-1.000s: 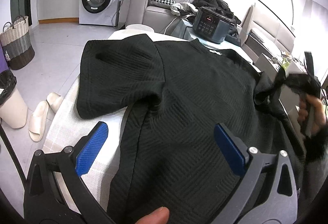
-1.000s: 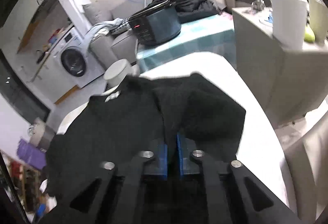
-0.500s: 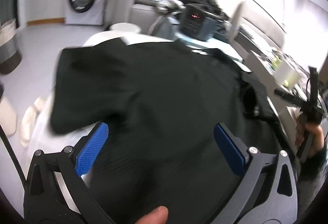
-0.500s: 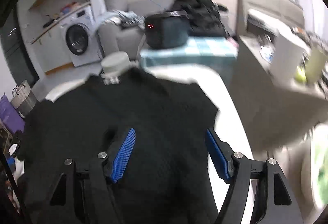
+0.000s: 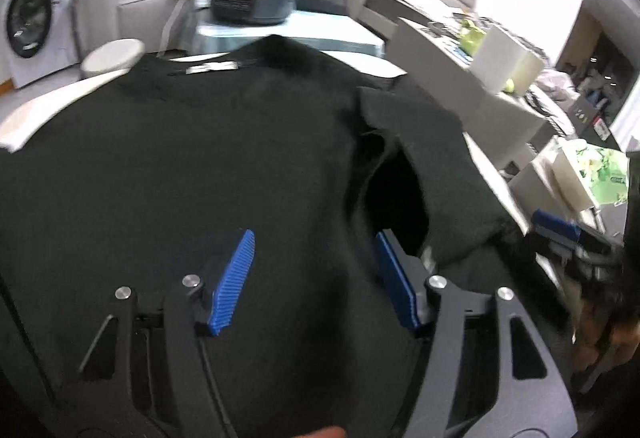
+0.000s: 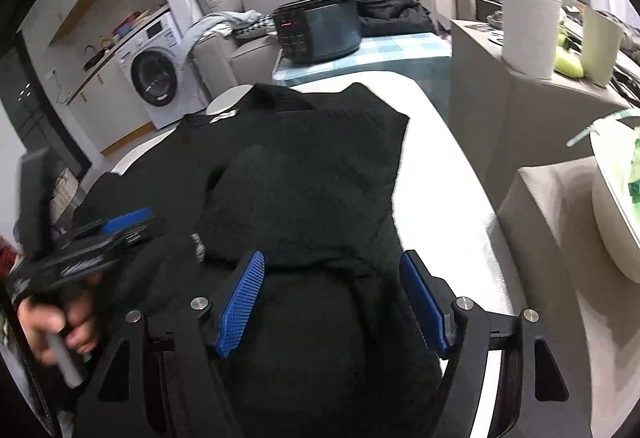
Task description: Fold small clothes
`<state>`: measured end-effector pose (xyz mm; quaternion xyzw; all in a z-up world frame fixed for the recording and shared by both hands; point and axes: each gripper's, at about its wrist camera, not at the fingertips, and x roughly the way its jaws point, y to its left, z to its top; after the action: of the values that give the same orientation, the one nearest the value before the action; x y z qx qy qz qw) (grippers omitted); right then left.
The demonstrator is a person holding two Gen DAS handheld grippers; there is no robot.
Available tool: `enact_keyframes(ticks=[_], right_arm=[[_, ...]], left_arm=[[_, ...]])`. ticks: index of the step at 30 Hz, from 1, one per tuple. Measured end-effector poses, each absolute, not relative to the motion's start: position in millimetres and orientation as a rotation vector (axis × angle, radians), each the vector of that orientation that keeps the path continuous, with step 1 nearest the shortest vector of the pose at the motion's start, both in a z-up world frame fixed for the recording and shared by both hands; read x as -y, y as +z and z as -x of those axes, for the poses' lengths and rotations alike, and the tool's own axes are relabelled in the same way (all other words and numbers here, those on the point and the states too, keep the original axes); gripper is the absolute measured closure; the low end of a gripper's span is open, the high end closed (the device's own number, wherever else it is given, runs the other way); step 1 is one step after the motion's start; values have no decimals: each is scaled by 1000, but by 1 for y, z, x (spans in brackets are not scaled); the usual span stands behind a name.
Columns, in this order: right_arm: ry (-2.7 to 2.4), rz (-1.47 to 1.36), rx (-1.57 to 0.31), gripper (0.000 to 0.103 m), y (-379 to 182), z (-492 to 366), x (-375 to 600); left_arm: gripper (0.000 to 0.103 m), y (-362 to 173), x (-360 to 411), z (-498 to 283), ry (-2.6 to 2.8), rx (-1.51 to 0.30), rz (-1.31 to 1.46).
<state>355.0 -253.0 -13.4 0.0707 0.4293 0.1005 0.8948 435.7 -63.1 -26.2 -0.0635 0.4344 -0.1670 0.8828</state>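
We see the black shirt (image 6: 304,173) spread flat on the white worktop (image 6: 440,197), its right sleeve folded in over the body. Left tool (image 5: 316,278): jaws have just been closing, now part-open above the fabric, gripping nothing. Right tool (image 6: 332,298): released, jaws apart over the shirt's lower half, nothing pinched.

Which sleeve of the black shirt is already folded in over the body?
The sleeve on the right gripper's side: it lies doubled over the shirt. The other sleeve is not clearly visible now.
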Motion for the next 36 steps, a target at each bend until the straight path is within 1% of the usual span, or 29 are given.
enact_keyframes(ticks=[2, 5, 6, 11, 12, 13, 14, 15, 18, 21, 24, 27, 28, 29, 30, 31, 33, 34, 35, 36], right_arm=[[208, -135, -898, 31, -15, -353, 251], [211, -140, -912, 31, -20, -356, 251], [214, -143, -919, 31, -22, -357, 251], [220, -136, -947, 31, -30, -361, 248], [218, -133, -952, 31, -31, -362, 247], [218, -133, -954, 31, -32, -363, 247], [217, -132, -959, 31, -34, -364, 246], [217, -129, -965, 31, -36, -365, 245], [207, -121, -976, 31, -40, -366, 246], [173, -103, -998, 31, -45, -367, 250], [132, -72, -1013, 31, -47, -366, 252], [105, -47, -1028, 31, -52, -365, 256], [104, -38, -1022, 31, -51, -364, 257], [98, -23, -1024, 31, -51, -363, 257], [92, -13, -1023, 31, -51, -363, 258], [85, -5, -1022, 32, -51, -362, 259], [83, -2, -1010, 40, -50, -361, 262], [85, -9, -1007, 42, -50, -361, 263], [84, -15, -1005, 43, -49, -360, 263], [83, -16, -1003, 43, -49, -359, 263]], left_arm=[[48, -31, 78, -451, -370, -913, 109], [61, -39, 98, -475, -366, -952, 70], [68, -42, 101, -484, -366, -967, 75], [68, -49, 115, -519, -436, -970, 146], [70, -49, 117, -524, -445, -963, 151], [86, -48, 119, -528, -454, -951, 158], [96, -46, 122, -533, -465, -937, 171], [103, -45, 121, -534, -465, -929, 180], [103, -32, 107, -529, -408, -840, 238], [103, -38, 88, -528, -288, -891, 275], [103, -52, 85, -528, -247, -942, 237], [101, -55, 83, -530, -239, -959, 266], [97, -54, 81, -531, -261, -962, 289], [90, -53, 79, -532, -278, -961, 305], [71, -50, 78, -534, -292, -948, 313], [47, -50, 76, -532, -283, -930, 307], [27, -48, 74, -534, -257, -888, 309], [26, -50, 74, -539, -283, -902, 319], [26, -57, 77, -548, -316, -960, 331], [26, -56, 76, -550, -319, -963, 331]])
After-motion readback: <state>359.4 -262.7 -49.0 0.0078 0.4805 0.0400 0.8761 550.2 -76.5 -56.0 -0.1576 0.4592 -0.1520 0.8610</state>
